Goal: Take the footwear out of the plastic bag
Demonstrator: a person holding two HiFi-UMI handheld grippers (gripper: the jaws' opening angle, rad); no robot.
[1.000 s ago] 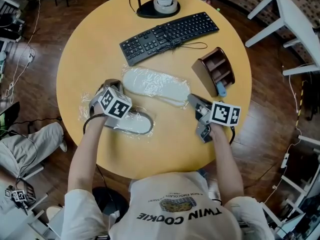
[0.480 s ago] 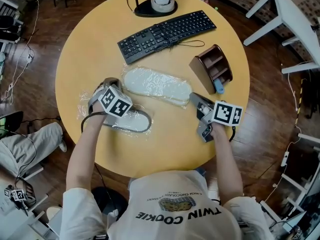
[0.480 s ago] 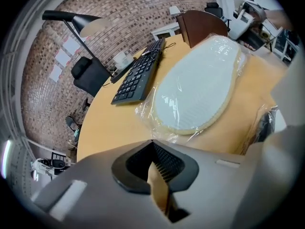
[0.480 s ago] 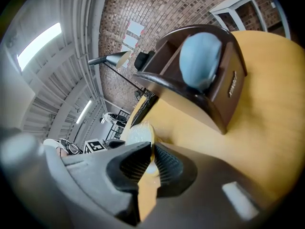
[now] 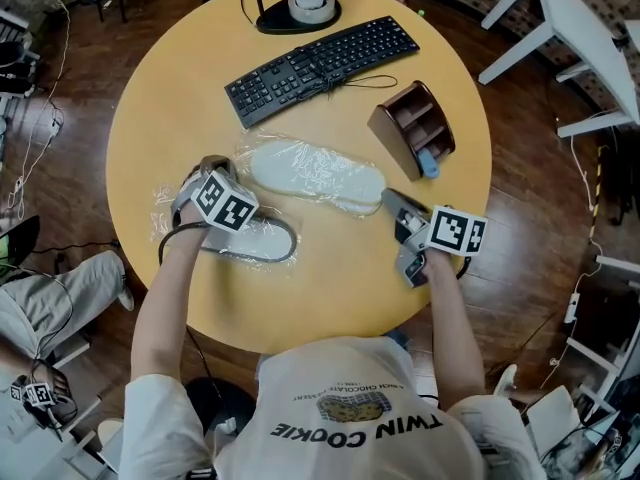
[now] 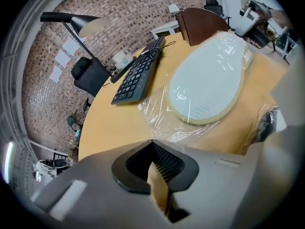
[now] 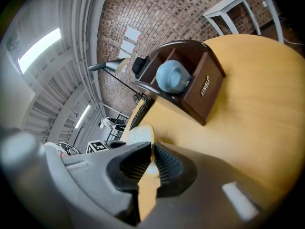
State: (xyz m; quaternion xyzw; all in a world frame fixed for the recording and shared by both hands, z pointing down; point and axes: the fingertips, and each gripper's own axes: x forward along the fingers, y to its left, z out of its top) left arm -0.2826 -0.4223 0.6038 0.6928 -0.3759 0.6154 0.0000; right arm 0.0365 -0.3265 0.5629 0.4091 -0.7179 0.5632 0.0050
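Note:
A white slipper (image 5: 315, 175) lies sole up in a clear plastic bag (image 5: 243, 151) at mid-table. My right gripper (image 5: 392, 202) is shut on the slipper's right end, and the pale sole edge (image 7: 142, 136) shows between its pads. My left gripper (image 5: 215, 180) stands at the bag's left end, pointing steeply down with its jaws closed together. No film can be made out between its pads (image 6: 164, 168). In the left gripper view the slipper's sole (image 6: 207, 80) lies just ahead. A second slipper with a dark rim (image 5: 258, 240) lies in plastic under my left hand.
A black keyboard (image 5: 315, 66) and a lamp base (image 5: 298, 10) sit at the far side of the round table (image 5: 350, 288). A brown desk organiser (image 5: 412, 133) holding a blue roll (image 7: 172, 78) stands just beyond my right gripper.
My right gripper has drawn back to the right and toward me, and the white slipper has slid that way with it. My left gripper has stayed put.

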